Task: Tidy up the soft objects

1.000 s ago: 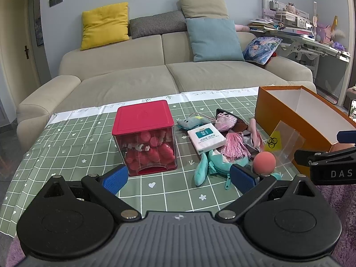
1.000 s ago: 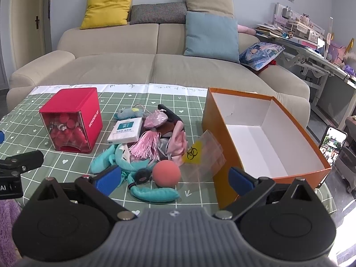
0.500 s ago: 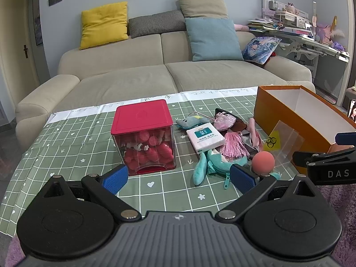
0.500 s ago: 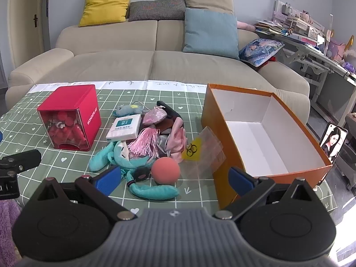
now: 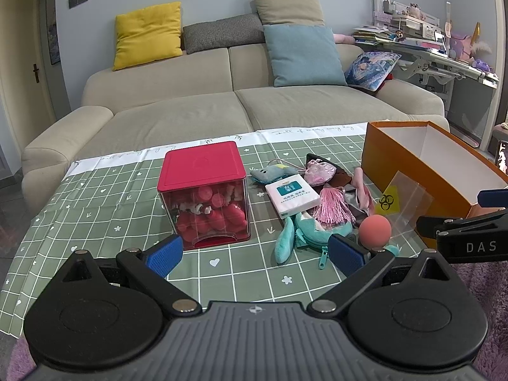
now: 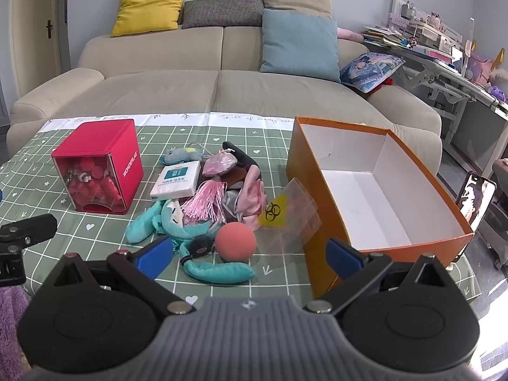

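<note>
A heap of soft things lies mid-table: a coral foam ball (image 6: 235, 242), a teal plush toy (image 6: 165, 222), a pink tassel (image 6: 204, 204), a white tissue pack (image 6: 176, 180), a small grey plush (image 6: 181, 155) and pink cloth (image 6: 252, 195). The same ball (image 5: 374, 230) and teal plush (image 5: 304, 231) show in the left wrist view. An open orange box (image 6: 377, 187) stands to the right, empty. My right gripper (image 6: 249, 254) hovers open just short of the ball. My left gripper (image 5: 255, 250) is open, near the table's front, holding nothing.
A red-lidded clear box (image 5: 204, 193) of red items stands left of the heap. A clear bag with a yellow biohazard label (image 6: 287, 214) leans on the orange box. A beige sofa (image 5: 222, 108) is behind the table; a phone (image 6: 474, 197) stands at the right.
Both grippers have shifted only slightly; the right view has edged a little closer to the heap. Nothing on the table has moved.
</note>
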`<state>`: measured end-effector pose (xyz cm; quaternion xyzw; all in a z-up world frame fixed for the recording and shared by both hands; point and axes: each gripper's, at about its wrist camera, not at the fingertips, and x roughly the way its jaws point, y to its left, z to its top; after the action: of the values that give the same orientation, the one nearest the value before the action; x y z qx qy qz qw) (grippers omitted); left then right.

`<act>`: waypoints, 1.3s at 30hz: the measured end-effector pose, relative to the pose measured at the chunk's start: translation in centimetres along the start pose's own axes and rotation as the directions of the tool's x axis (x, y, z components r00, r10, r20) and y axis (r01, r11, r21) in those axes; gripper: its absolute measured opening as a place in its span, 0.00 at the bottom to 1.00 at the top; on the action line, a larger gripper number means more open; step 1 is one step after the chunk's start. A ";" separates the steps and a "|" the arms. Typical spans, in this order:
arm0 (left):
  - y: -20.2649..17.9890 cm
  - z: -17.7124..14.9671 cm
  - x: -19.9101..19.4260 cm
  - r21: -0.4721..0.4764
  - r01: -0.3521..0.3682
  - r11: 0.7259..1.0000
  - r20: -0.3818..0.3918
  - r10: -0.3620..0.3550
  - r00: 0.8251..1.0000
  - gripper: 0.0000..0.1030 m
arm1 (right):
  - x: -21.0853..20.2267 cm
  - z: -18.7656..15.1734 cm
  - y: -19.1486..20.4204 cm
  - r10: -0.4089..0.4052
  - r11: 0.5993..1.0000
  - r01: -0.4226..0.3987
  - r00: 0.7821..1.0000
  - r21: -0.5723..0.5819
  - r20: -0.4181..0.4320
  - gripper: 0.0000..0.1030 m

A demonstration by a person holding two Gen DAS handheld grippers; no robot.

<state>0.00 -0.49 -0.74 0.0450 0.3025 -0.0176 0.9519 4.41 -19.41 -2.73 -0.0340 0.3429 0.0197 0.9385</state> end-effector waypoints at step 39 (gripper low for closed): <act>0.4 -0.1 0.7 -0.038 0.054 0.998 -0.037 -0.056 0.998 0.96 | 1.4 0.1 0.0 0.049 0.999 -0.050 0.998 -0.017 -0.048 0.97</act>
<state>0.58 -0.09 -1.19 0.0192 0.3220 -0.0372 0.9458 5.49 -19.36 -3.54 -0.0343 0.3656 0.0453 0.9291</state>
